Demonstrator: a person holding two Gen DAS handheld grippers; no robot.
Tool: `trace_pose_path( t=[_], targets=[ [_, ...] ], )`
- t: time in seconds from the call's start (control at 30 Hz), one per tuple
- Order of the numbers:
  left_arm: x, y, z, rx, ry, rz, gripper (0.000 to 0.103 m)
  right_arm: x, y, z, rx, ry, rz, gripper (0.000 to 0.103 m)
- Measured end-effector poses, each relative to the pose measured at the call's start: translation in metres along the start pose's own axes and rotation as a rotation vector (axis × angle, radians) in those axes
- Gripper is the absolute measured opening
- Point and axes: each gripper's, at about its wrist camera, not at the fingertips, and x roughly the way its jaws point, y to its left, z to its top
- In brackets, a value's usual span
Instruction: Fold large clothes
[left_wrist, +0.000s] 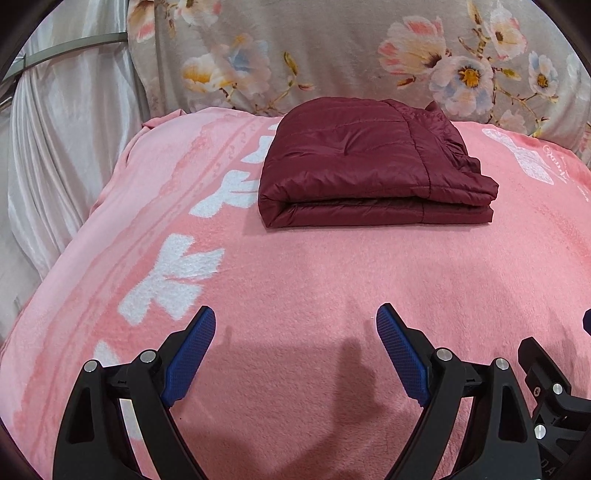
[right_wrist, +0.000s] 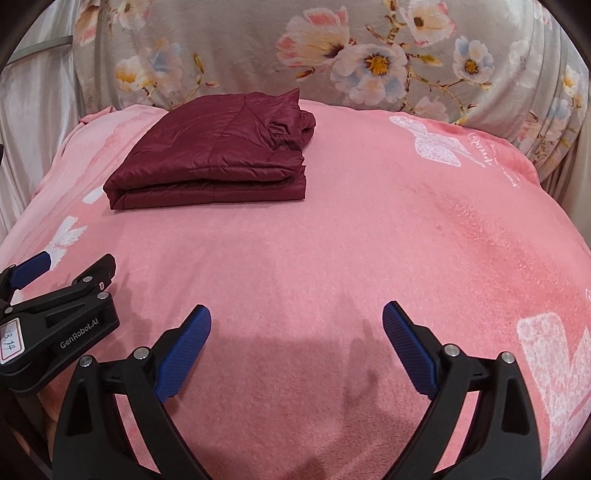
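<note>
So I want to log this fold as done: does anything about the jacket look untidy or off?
Mostly neat: the maroon jacket lies folded flat on the pink blanket. Only its far right corner is bunched and rumpled, with a bit of fabric poking up, rather than squared off.

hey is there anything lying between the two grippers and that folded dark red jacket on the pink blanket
Nothing visible. Between the left gripper and the folded jacket lies only bare pink blanket. The right gripper has the same clear stretch to the jacket. Both grippers' jaws are open and hold nothing.

pink blanket (left_wrist: 295, 266), folded maroon jacket (left_wrist: 354, 162) atop
</note>
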Motion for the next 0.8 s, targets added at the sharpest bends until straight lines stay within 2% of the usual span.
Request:
trace_pose_path(
  t=[0.27,0.8],
  targets=[
    [0.0005,-0.0002,-0.0001,0.003,0.001,0.002,0.087,-0.0007,0.0044,-0.0001,-0.019,0.002,-0.026,0.092],
    [-0.0005,-0.004,0.0004,0.015,-0.003,0.009,0.087,-0.0021,0.0049,0.0005,-0.026,-0.005,-0.02,0.092]
  ],
)
